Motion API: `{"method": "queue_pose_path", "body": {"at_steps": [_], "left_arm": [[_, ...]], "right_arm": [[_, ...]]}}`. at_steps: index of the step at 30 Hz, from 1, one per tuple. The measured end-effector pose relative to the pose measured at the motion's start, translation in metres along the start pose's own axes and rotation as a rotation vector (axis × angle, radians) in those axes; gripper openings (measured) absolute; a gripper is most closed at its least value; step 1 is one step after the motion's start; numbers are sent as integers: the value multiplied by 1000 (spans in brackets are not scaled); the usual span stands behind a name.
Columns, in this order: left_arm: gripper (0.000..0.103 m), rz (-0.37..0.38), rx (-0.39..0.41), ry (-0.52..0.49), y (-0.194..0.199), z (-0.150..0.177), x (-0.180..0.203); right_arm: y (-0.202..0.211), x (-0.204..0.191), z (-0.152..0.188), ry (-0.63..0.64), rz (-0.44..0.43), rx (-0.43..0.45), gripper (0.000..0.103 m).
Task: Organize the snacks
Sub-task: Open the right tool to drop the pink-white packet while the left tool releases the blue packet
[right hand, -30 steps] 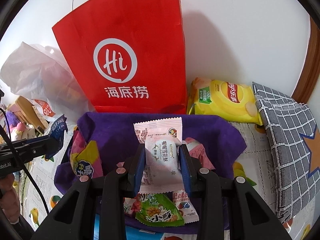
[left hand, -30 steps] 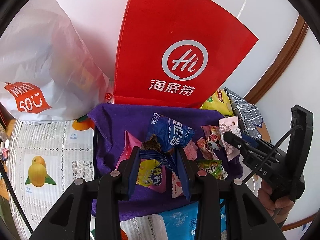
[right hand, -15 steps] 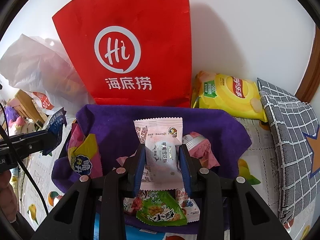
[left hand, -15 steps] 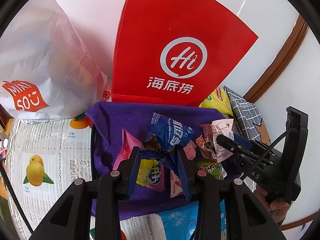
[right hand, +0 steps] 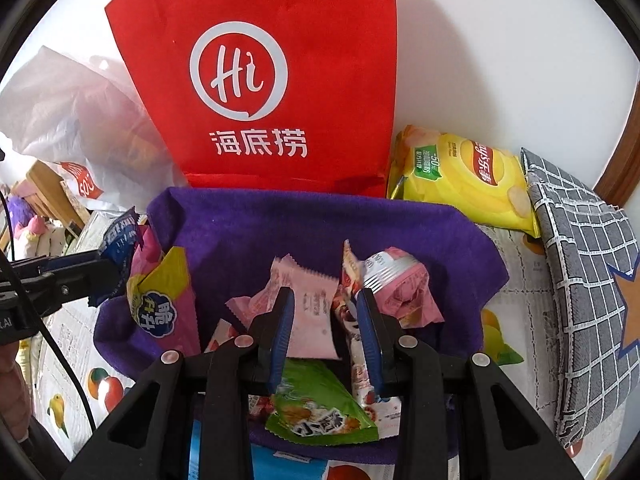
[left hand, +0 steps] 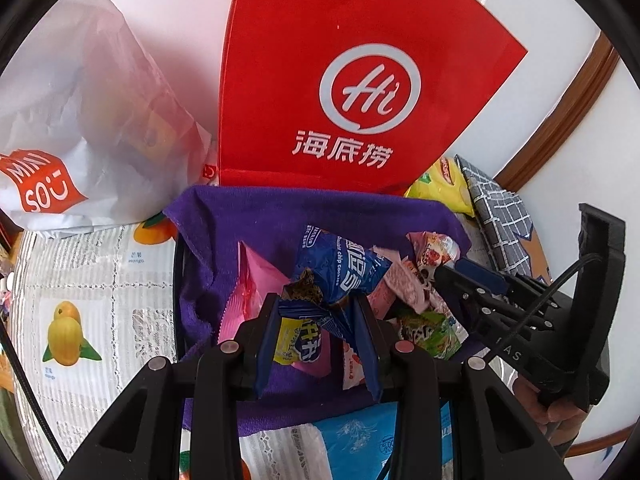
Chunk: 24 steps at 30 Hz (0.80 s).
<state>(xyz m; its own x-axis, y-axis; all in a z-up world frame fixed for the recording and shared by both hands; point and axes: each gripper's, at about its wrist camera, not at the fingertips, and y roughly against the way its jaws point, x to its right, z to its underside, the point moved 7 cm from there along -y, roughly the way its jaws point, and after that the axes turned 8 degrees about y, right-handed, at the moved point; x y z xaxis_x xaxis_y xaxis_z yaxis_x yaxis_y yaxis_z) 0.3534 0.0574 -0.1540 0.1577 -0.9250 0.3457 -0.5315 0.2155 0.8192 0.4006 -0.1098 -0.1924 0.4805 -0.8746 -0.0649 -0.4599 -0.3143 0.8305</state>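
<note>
**Both tongs loaded over the purple-lined basket**

At the far left a white plastic bag (left hand: pixel 76 92) slumps against the wall on the fruit-print tabletop (left hand: pixel 80 288). Next to it, the left tongs (left hand: pixel 316 320) are clamped on 1 blue cookie packet (left hand: pixel 344 268), its crumpled end pinched between the blue pads and the rest sticking up over the purple cloth (left hand: pixel 280 216) that lines the basket. Behind the cloth stands 1 red paper bag (right hand: pixel 264 80). Further right, the right tongs (right hand: pixel 324 316) grip 1 pale pink wrapper (right hand: pixel 312 320) low among the loose snacks.

My reading: both packets are picked and the step in hand is carrying them to wherever they belong, probably 1 of the 2 bags. The next move calls for lifting each packet clear of the pile without dragging its neighbours along, since the wrappers overlap.

Counted loose in the basket: 1 pink-and-yellow packet (right hand: pixel 164 296), 1 green packet (right hand: pixel 320 412), 1 pink foil-topped cup (right hand: pixel 396 280), plus several small red-and-white sachets I cannot count exactly. Right of the basket lie 1 yellow crisp bag (right hand: pixel 460 176) and 1 grey checked cloth (right hand: pixel 580 272).
</note>
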Motion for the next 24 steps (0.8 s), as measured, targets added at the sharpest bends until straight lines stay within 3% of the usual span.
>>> {"method": "queue_pose_path", "body": {"at_steps": [17, 24], "left_arm": [[36, -32, -55, -12, -13, 9, 1], [36, -35, -56, -23, -15, 9, 5]], "right_arm": [[-7, -2, 6, 21, 3, -43, 33], [1, -4, 5, 40, 18, -28, 50]]}}
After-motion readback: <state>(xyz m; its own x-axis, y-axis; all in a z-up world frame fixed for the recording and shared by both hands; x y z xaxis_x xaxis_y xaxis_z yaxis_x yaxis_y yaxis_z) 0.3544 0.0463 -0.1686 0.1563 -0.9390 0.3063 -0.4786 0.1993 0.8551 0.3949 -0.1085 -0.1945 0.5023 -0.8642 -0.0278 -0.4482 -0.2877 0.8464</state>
